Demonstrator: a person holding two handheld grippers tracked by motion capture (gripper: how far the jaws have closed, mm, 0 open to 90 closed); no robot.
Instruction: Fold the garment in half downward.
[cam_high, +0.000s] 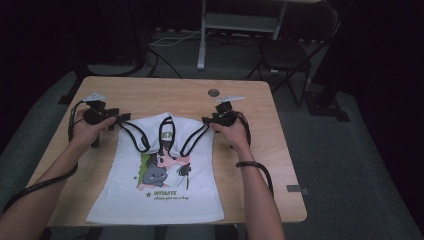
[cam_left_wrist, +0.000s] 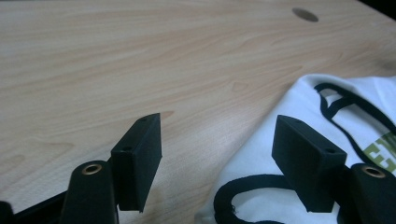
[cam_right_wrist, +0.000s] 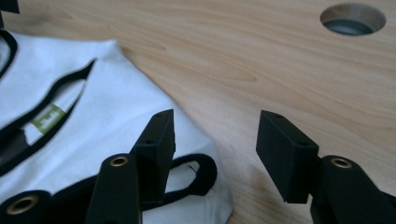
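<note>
While both tools were held unclenched, the soft white black-trimmed cotton tank top was judged limp, best pinched at its shoulder straps.

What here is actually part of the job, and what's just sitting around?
In the job:
white shirt
left gripper, at one shoulder edge
right gripper, at the other shoulder edge

Just there:
table bearing the shirt
its cable hole
folding chair behind
</note>
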